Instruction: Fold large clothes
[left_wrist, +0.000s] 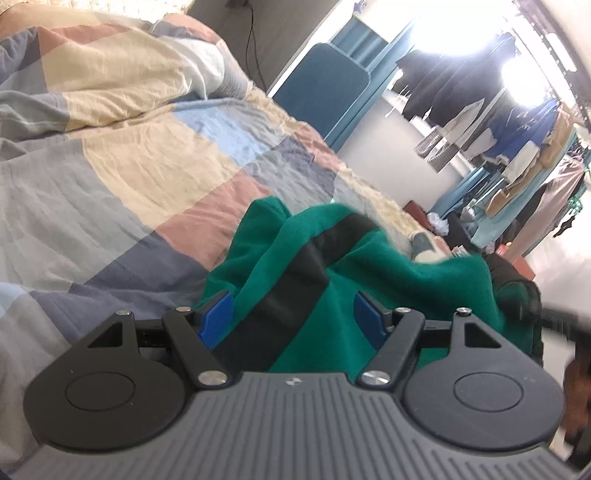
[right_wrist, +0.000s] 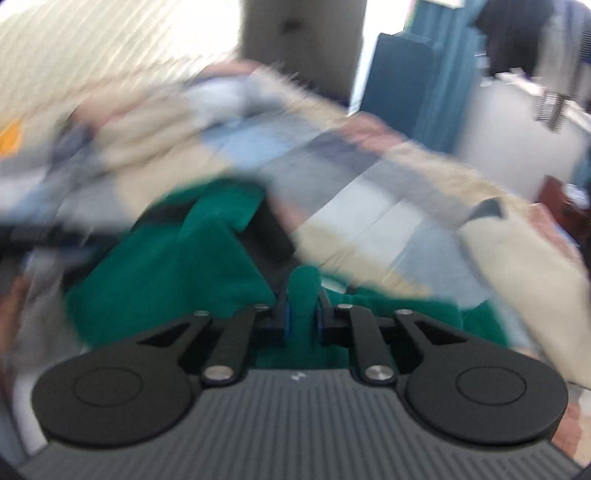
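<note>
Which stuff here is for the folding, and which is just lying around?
For the folding:
green garment
left claw, open over it
right claw, pinching a green fold

Just around:
patchwork quilt
hanging clothes
blue chair

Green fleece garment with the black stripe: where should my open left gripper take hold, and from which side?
Judging by its pose, grip the green fleece garment with the black stripe at the raised fold along the stripe, between the left gripper pads. Come straight forward and down from the near side: the cloth is bunched on the patchwork quilt, and the right gripper already pinches another fold.
</note>
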